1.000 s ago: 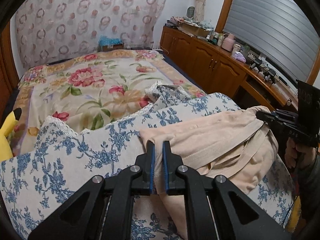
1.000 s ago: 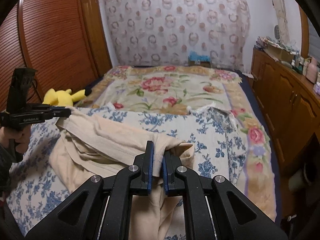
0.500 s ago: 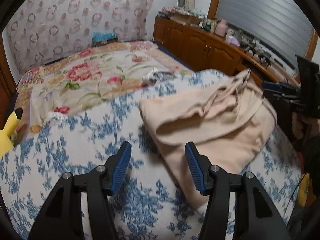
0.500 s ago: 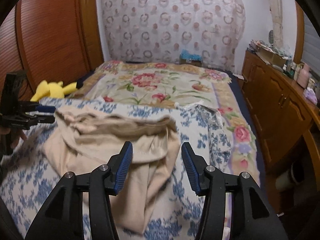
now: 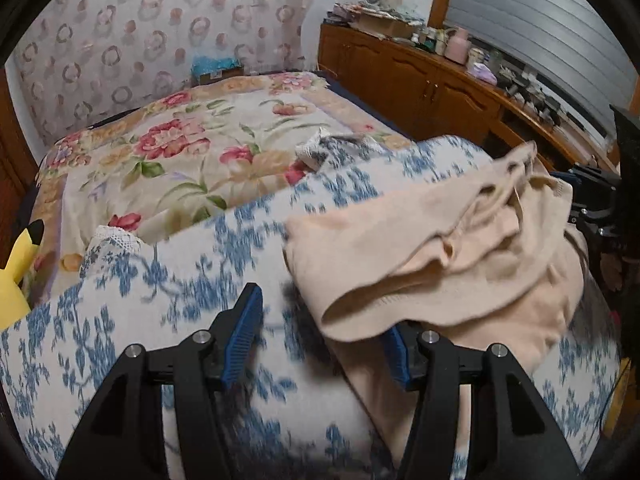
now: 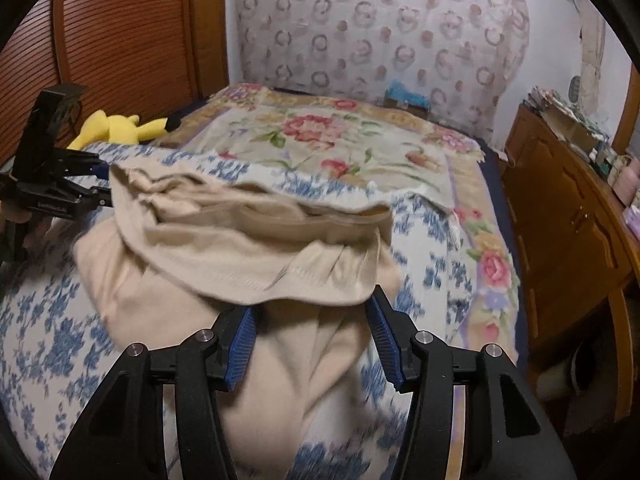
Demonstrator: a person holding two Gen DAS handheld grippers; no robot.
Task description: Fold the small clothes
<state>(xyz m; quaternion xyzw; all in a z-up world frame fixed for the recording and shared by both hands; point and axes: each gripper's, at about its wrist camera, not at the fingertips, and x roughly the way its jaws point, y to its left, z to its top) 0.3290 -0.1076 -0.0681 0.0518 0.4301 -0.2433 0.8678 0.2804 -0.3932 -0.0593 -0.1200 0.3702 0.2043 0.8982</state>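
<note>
- Left wrist view: left gripper spread wide, gripping nothing; right blue pad partly hidden under the near edge of the beige garment.
- Garment bunched in loose folds on the blue-and-white floral cover, right of centre, lower part spread flat beneath the upper fold.
- Right gripper at the garment's far right edge, blue pad just visible.
- Beyond: flowered bedspread, yellow plush toy at left edge, wooden cabinet along right.
- Right wrist view: right gripper spread wide, gripping nothing; hemmed garment fold lying over the fingertips.
- Left gripper at the garment's left end, fingers apart.
- Yellow plush toy behind, beside the slatted wooden door.
</note>
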